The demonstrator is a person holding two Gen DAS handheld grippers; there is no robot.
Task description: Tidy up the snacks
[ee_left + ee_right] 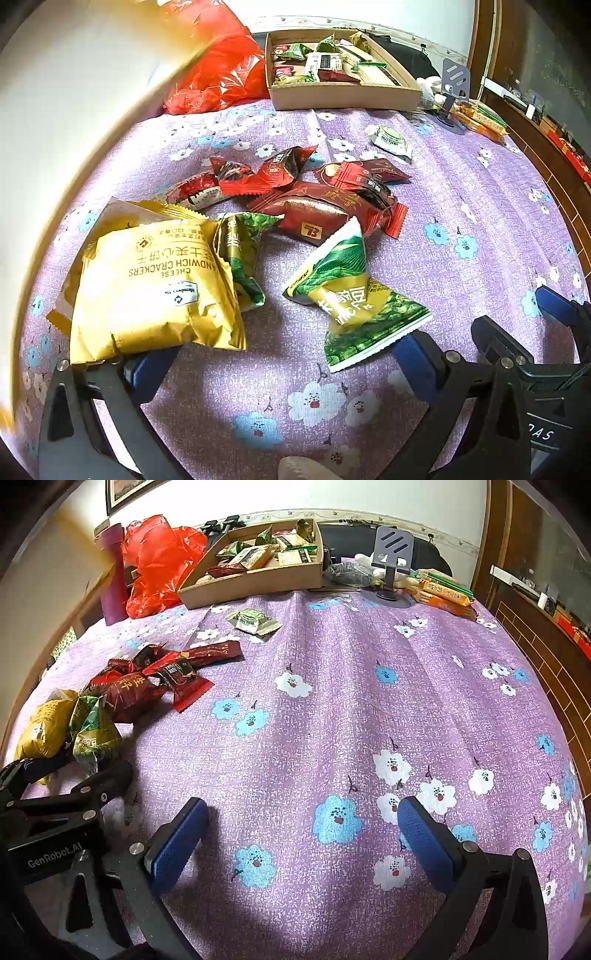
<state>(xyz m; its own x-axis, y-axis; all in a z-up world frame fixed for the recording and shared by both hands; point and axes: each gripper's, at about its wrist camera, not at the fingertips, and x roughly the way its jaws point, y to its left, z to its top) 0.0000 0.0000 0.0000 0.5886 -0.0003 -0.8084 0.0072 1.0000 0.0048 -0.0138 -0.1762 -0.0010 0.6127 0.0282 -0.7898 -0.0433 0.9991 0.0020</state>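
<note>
Snacks lie in a loose pile on the counter (332, 701), which has a purple floral cloth: yellow cracker pack (155, 288), green packs (351, 288) just beside it, red packs (317, 206) behind, touching. White-green sachet (391, 142) sits apart, nearer the box (343, 94), which holds more snacks at the far edge. Red bag (221, 70) left of box. Left hand-held gripper (273, 369) hovers w/ jaws wide apart, cracker pack over its left finger, a green pack by the right; nothing clamped. Right hand-held gripper (303, 842) also wide apart, over bare cloth, well right of pile.
</note>
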